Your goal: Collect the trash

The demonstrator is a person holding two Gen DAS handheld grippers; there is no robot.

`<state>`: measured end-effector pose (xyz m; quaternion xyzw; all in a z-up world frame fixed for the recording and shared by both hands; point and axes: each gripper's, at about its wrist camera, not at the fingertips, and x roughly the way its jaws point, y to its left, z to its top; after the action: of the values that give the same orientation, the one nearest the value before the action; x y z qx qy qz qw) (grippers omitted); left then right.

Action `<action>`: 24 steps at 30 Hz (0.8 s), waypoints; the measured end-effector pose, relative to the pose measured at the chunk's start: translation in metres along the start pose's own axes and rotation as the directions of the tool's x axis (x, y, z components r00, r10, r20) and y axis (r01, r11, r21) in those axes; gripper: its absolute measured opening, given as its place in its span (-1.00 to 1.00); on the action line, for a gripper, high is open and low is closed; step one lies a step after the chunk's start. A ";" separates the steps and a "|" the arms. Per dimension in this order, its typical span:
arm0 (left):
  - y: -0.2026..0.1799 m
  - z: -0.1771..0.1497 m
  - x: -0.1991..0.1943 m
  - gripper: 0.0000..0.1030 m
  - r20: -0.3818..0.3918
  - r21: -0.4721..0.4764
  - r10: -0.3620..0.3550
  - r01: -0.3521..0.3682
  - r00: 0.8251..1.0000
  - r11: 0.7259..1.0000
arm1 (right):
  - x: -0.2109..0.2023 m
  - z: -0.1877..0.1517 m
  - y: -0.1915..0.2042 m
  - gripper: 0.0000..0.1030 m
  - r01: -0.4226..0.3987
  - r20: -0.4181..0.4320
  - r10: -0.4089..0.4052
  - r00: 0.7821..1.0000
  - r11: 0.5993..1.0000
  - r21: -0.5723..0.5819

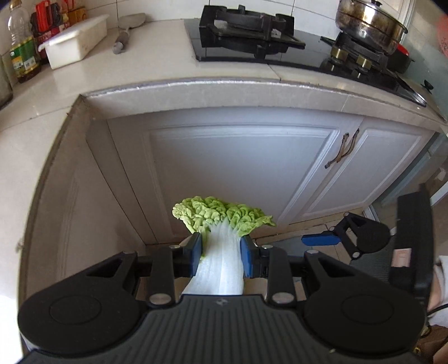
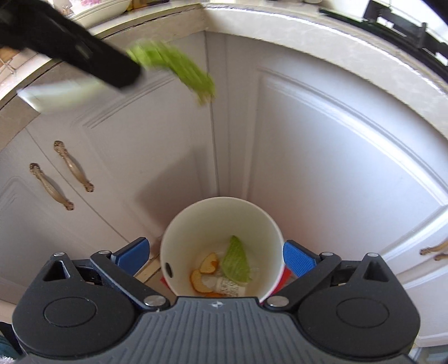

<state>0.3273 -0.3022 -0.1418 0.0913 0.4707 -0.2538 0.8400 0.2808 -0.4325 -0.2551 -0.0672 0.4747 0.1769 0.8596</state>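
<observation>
The left tongs (image 1: 221, 253) pinch a cabbage leaf (image 1: 221, 224) by its white stalk, long axis along the fingers, up and left of the bin (image 2: 221, 246). The spread right tongs (image 2: 217, 256) flank that bin, nearer.

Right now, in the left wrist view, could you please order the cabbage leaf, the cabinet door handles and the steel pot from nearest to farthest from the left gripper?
1. Cabbage leaf: clamped between the left gripper's jaws.
2. Cabinet door handles: ahead, right, below the counter edge.
3. Steel pot: top right, on the stove.
</observation>
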 end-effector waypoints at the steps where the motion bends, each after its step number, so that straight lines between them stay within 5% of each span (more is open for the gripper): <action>1: -0.001 -0.002 0.010 -0.46 -0.012 -0.008 -0.006 0.006 1.000 1.000 | -0.002 -0.002 0.000 1.00 0.011 0.003 -0.011 1.000 1.000 0.002; 13: -0.004 -0.038 0.140 -0.41 -0.162 -0.032 0.030 -0.036 0.986 0.999 | -0.029 -0.020 -0.004 1.00 0.077 0.031 -0.079 0.996 0.995 0.061; 14: -0.003 -0.040 0.147 -0.33 -0.167 -0.020 0.027 -0.031 0.986 0.999 | -0.030 -0.020 -0.004 1.00 0.078 0.032 -0.080 0.996 0.995 0.066; 16: -0.002 -0.044 0.158 0.24 -0.169 -0.028 0.060 -0.066 0.984 0.997 | -0.029 -0.019 -0.005 1.00 0.082 0.032 -0.084 0.996 0.994 0.076; 18: -0.001 -0.047 0.159 0.49 -0.152 -0.044 0.078 -0.086 0.985 0.995 | -0.028 -0.019 -0.005 1.00 0.086 0.026 -0.088 0.996 0.993 0.077; 24: -0.005 -0.046 0.144 0.56 -0.123 -0.027 0.098 -0.102 0.987 0.994 | -0.026 -0.017 -0.004 1.00 0.100 0.022 -0.102 0.995 0.992 0.078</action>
<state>0.3521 -0.3372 -0.2874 0.1161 0.5201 -0.1971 0.8229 0.2559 -0.4469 -0.2430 -0.0555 0.4661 0.1156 0.8754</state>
